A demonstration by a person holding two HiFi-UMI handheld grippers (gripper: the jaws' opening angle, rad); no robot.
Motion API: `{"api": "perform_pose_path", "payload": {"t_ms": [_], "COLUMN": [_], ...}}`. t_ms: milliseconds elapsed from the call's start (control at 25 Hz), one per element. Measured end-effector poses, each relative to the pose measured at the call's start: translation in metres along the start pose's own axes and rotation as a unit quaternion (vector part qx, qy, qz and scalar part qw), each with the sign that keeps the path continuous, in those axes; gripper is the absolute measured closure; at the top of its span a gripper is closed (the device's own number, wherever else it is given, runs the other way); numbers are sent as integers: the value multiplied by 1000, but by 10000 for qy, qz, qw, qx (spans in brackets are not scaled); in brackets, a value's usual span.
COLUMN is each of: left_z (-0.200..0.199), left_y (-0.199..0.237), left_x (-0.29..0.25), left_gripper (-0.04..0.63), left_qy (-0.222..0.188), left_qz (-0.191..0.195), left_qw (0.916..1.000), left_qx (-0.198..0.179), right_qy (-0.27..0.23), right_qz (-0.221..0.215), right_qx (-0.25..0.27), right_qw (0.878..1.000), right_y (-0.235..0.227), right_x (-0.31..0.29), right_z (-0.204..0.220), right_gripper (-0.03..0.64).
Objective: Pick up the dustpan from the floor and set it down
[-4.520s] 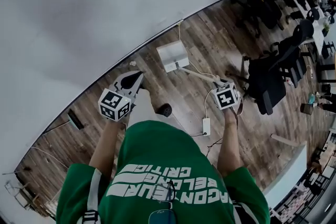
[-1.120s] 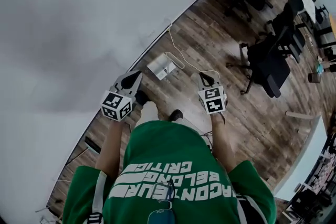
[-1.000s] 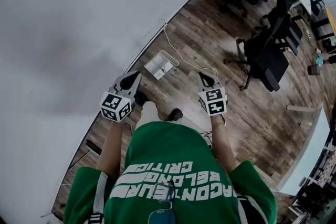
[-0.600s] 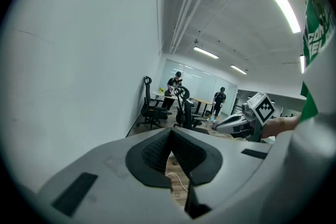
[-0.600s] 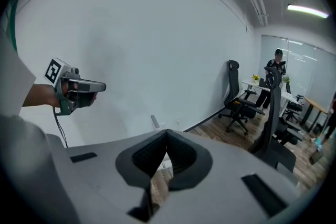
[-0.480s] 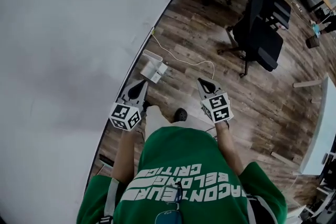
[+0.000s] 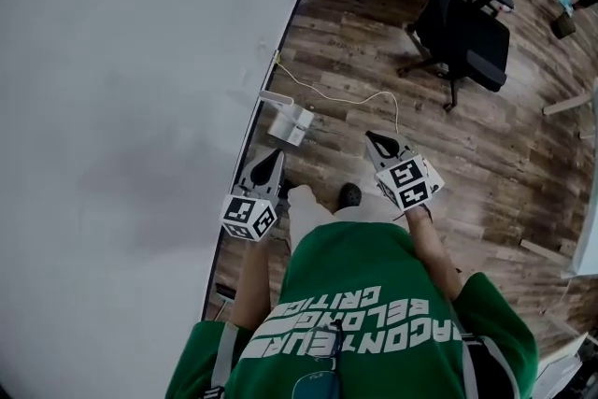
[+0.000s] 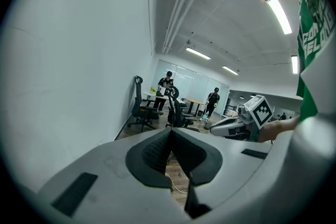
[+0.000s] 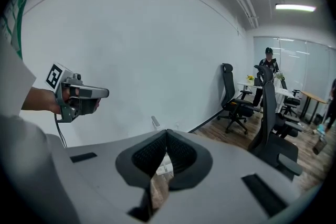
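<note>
Dustpan [image 7: 289, 121] lies on the floor [image 7: 486, 154] against the wall [image 7: 140, 107], just far of the left tongs [image 7: 274, 154], likely parked clear of the walkway. Those and the right tongs [image 7: 376, 138] are pressed together on nothing, so neither carries it.

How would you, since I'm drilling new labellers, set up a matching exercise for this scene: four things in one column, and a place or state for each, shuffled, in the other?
Things
1. dustpan
2. left gripper
3. black office chair
4. white cable

Places or states
A. jaws together, nothing between them
B. trailing across the floorboards from the wall
C. lying on the floor beside the wall, ungripped
D. standing out in the room, away from the wall

Pairs: 1-C, 2-A, 3-D, 4-B
</note>
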State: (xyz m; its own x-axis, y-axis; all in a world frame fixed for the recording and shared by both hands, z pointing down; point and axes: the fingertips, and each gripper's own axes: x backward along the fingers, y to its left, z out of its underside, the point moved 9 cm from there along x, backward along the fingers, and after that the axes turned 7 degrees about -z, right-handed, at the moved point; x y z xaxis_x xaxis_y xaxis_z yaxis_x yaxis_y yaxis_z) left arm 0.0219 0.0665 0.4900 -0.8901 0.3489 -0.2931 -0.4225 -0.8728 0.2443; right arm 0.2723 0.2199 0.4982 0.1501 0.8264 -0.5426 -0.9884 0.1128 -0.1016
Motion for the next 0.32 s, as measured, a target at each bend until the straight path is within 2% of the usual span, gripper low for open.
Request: {"api": "perform_pose_path", "payload": {"t_ms": [320], "left_z": [8], "left_y": [-2], "left_x": [3], "left_gripper": [600], "left_qy": [107], "left_qz": [17], "left_qw": [9999], "left_qx": [-19], "right_qy": [-16], "right_qz": [-55], "right_qx": [-42], "right_qw": [10000], "right_y": [6], "right_x": [-6], "right_z": [7], "right_gripper": [607]}}
